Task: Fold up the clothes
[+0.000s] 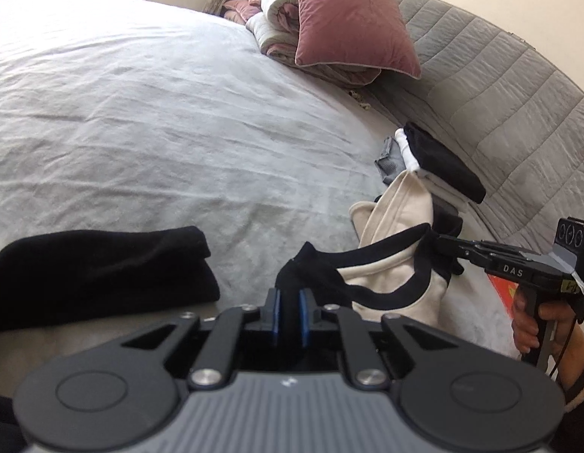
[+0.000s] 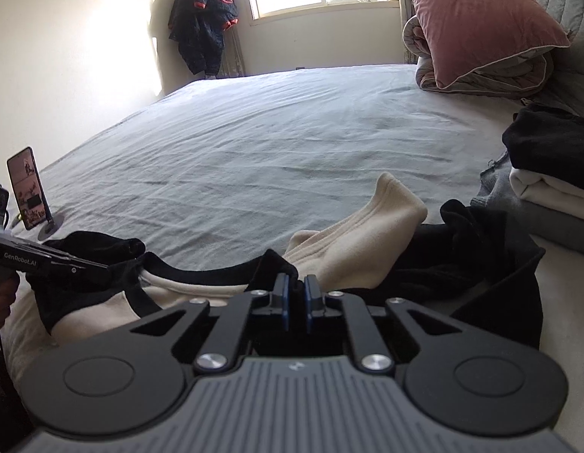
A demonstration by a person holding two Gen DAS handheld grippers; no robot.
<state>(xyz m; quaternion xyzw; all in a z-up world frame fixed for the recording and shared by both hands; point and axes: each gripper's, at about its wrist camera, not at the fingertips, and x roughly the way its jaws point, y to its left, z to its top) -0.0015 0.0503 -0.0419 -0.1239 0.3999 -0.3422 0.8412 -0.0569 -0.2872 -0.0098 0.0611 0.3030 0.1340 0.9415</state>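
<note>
A cream garment (image 1: 390, 222) (image 2: 360, 241) with a black neck band and black sleeves hangs stretched between my two grippers over the grey bedsheet (image 1: 159, 113). My left gripper (image 1: 290, 296) (image 2: 107, 266) is shut on the garment's black fabric at one shoulder. My right gripper (image 2: 296, 296) (image 1: 441, 244) is shut on the black fabric at the other shoulder, and a hand holds its grip. The neck band sags between them. Black cloth (image 1: 103, 264) lies on the bed to the left; I cannot tell whether it is part of this garment.
A stack of folded clothes (image 1: 439, 162) (image 2: 549, 173) sits by the grey quilted headboard (image 1: 499, 113). A pink pillow (image 1: 352, 19) (image 2: 481, 19) leans on a rolled quilt. A phone on a stand (image 2: 27, 188) is on the bed's left edge. A dark jacket (image 2: 205, 19) hangs by the window.
</note>
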